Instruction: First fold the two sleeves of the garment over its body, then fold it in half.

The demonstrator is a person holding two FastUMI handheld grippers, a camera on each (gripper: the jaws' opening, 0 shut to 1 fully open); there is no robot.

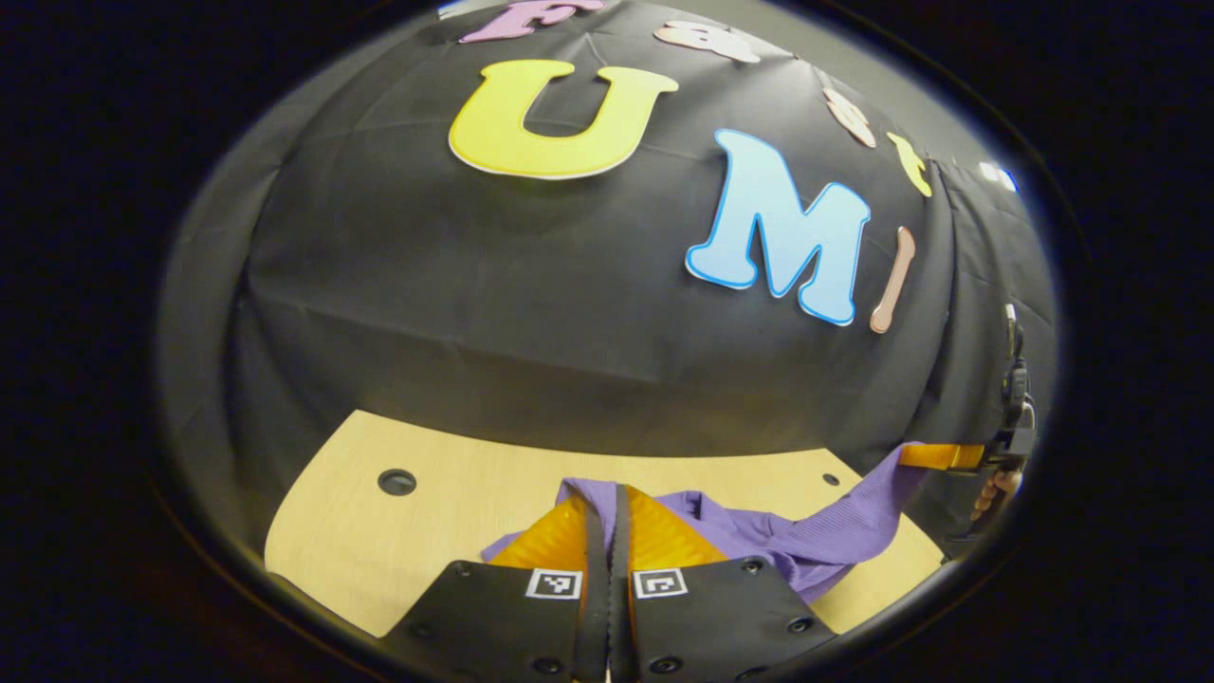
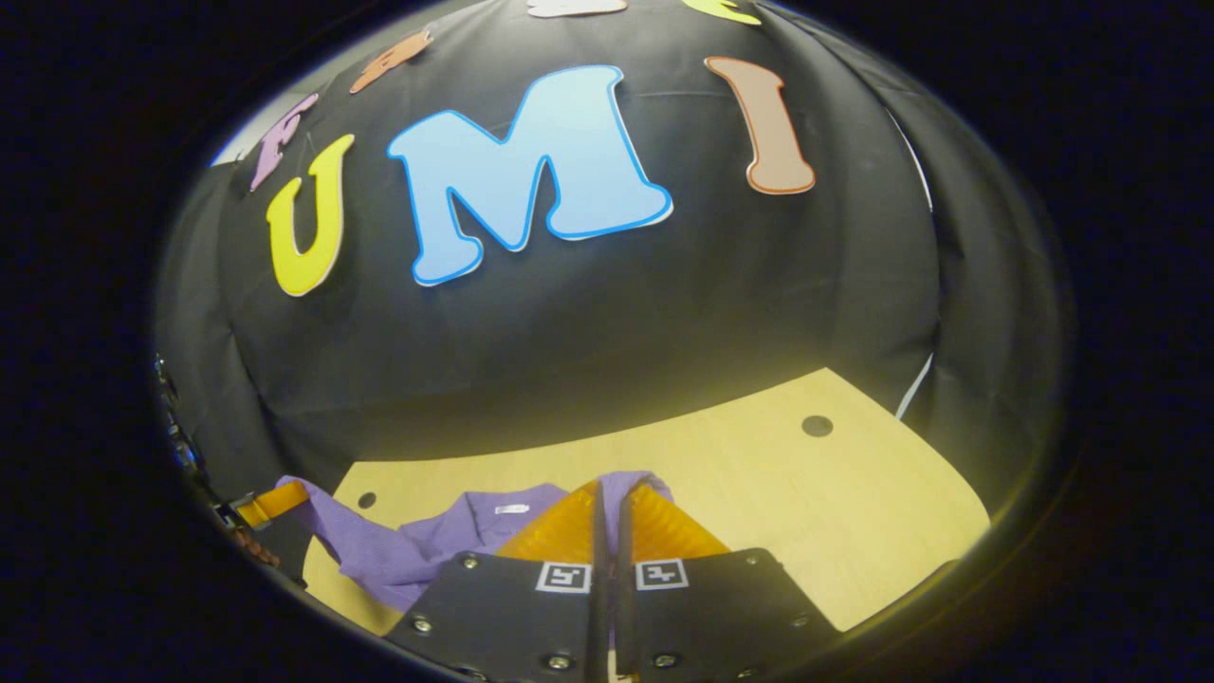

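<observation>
A purple garment (image 1: pixel 806 541) hangs stretched between both grippers just above the wooden table (image 1: pixel 455 503). In the left gripper view my left gripper (image 1: pixel 608 493) is shut on a bunched edge of the cloth. The right gripper (image 1: pixel 958 457) shows far right, pinching the other end, with a hand (image 1: pixel 996 489) behind it. In the right gripper view my right gripper (image 2: pixel 609 489) is shut on the garment (image 2: pixel 417 550), whose white label faces up. The left gripper (image 2: pixel 270 503) grips the cloth's far-left end there.
The light wood table (image 2: pixel 835 512) has small round holes (image 1: pixel 396 482) (image 2: pixel 817 426) near its back corners. The black cloth wall (image 1: pixel 569 313) rises right behind the table's far edge.
</observation>
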